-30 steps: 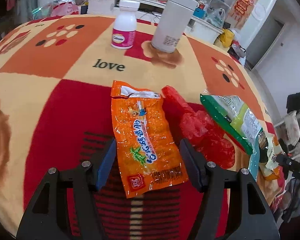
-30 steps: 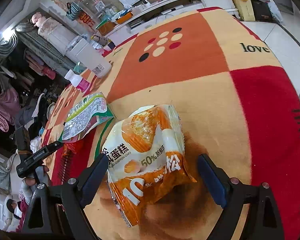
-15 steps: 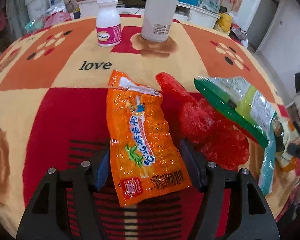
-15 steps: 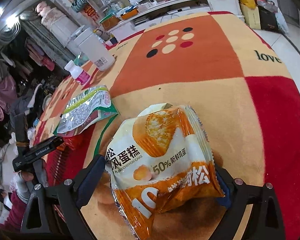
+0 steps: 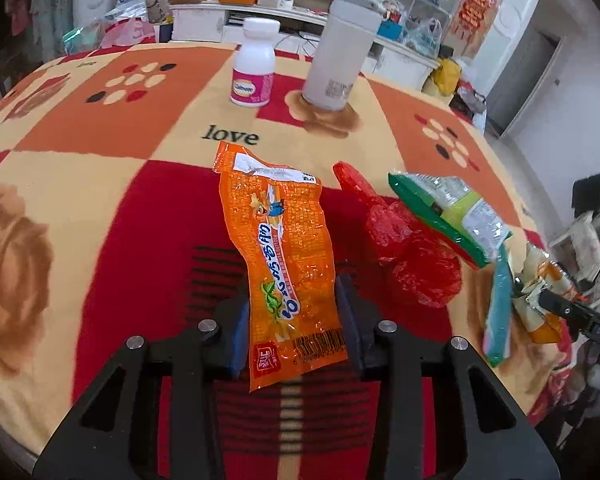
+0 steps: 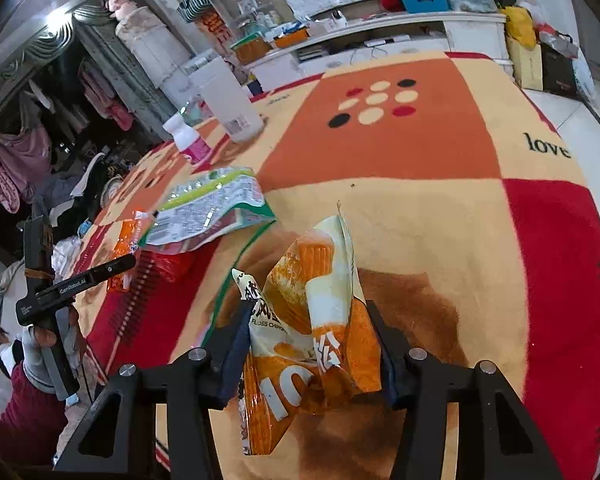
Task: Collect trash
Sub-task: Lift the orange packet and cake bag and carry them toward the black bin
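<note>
Your left gripper has just been closing and now pinches the flat, glossy orange plastic snack wrapper by its lower end, so that piece is secured. Moving right, the crumpled translucent red plastic bag and the stiff green-and-white foil pouch lie uncollected on the fuzzy red, orange and cream checked blanket. Your right gripper has likewise just been closing and squeezes the puffy orange-and-white cake wrapper, creased between the pads. No trash bin is visible, so two pieces are gripped and two remain.
</note>
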The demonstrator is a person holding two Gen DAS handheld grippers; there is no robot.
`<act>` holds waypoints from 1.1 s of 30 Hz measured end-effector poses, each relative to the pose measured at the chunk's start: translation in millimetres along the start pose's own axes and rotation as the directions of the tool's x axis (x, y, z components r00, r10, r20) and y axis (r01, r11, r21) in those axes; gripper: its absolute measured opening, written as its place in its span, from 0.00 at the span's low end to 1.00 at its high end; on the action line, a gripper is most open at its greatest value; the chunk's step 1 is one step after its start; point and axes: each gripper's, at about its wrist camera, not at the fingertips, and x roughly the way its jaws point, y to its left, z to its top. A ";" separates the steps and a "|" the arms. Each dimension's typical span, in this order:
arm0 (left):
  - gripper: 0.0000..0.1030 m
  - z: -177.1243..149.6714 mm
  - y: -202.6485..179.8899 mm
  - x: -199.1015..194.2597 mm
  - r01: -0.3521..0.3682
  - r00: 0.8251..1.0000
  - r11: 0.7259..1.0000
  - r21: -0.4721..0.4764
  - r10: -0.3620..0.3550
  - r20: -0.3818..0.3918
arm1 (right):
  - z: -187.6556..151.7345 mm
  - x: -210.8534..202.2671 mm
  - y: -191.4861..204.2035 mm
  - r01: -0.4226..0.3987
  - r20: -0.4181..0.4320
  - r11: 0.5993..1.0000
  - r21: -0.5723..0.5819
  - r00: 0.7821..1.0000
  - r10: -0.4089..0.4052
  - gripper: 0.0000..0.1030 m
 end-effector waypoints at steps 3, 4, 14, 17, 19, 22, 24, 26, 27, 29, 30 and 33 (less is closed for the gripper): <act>0.36 -1.8 -4.6 -15.2 0.012 1.000 1.000 0.006 -0.012 0.022 | -0.2 -7.3 1.1 -0.008 0.015 1.000 0.001 1.000 0.008 0.50; 0.35 -2.2 -6.9 -20.0 0.019 0.999 1.000 0.010 -0.019 0.030 | -0.6 -10.7 2.0 -0.010 0.022 1.000 0.001 1.000 0.010 0.50; 0.35 1.2 -62.2 -50.6 0.116 0.990 0.989 0.088 -0.123 0.075 | 2.7 -44.6 -0.6 -0.020 0.088 1.000 0.013 0.996 0.018 0.49; 0.36 1.4 -82.1 -52.2 0.143 0.986 0.983 0.119 -0.152 0.074 | 2.7 -54.3 -5.2 -0.015 0.104 1.000 0.022 0.995 0.013 0.49; 0.35 2.1 -99.3 -50.8 0.166 0.982 0.976 0.142 -0.176 0.065 | 2.7 -61.2 -9.6 -0.011 0.115 0.999 0.030 0.993 0.007 0.49; 0.35 2.1 -122.7 -47.0 0.195 0.977 0.966 0.168 -0.206 0.053 | 2.6 -71.4 -18.9 0.000 0.133 0.999 0.048 0.991 -0.007 0.49; 0.36 2.3 -142.8 -41.7 0.220 0.972 0.958 0.187 -0.230 0.038 | 1.6 -78.5 -26.2 0.012 0.144 0.998 0.059 0.989 -0.021 0.49; 0.35 1.6 -158.9 -37.2 0.231 0.970 0.951 0.208 -0.242 0.029 | 0.4 -84.3 -33.4 0.025 0.150 0.997 0.069 0.988 -0.035 0.49; 0.35 1.1 -169.0 -34.1 0.237 0.968 0.946 0.223 -0.248 0.023 | -0.9 -87.7 -37.1 0.034 0.152 0.997 0.072 0.987 -0.044 0.49; 0.35 0.1 -186.7 -28.2 0.251 0.965 0.936 0.245 -0.261 0.010 | -2.7 -93.7 -44.0 0.047 0.156 0.996 0.079 0.986 -0.059 0.49; 0.35 -0.4 -196.2 -24.5 0.258 0.964 0.932 0.257 -0.267 0.001 | -4.3 -98.2 -50.1 0.054 0.160 0.995 0.089 0.985 -0.068 0.49; 0.35 -3.0 -225.5 -14.4 0.271 0.960 0.917 0.294 -0.278 -0.019 | -7.6 -107.4 -63.7 0.068 0.170 0.991 0.117 0.982 -0.088 0.49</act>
